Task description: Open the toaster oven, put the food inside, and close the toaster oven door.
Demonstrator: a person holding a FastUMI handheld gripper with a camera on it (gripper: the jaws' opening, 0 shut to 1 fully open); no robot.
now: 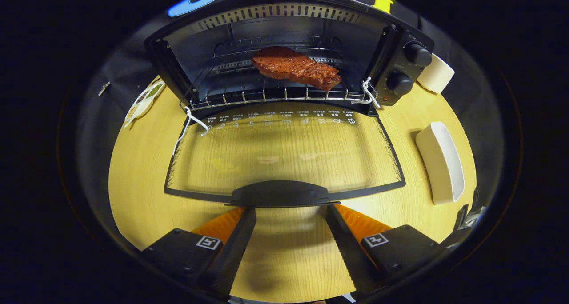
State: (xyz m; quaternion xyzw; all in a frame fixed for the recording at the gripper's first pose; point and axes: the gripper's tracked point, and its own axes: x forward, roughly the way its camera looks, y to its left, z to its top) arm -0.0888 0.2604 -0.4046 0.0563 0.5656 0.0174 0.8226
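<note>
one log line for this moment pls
stage: food in, door to close | steak: on oven rack | door: open flat | gripper: open, empty, at door handle

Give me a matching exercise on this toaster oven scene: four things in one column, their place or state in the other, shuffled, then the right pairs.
Things:
1. steak
2. glass door
3. white dish
4. gripper

Places or states:
A. folded down flat over the table
B. open, jaws spread just short of the door handle
C. lying on the wire rack inside the oven
D. on the table beside the open door

Pairs: 1-C, 2-A, 3-D, 4-B
</note>
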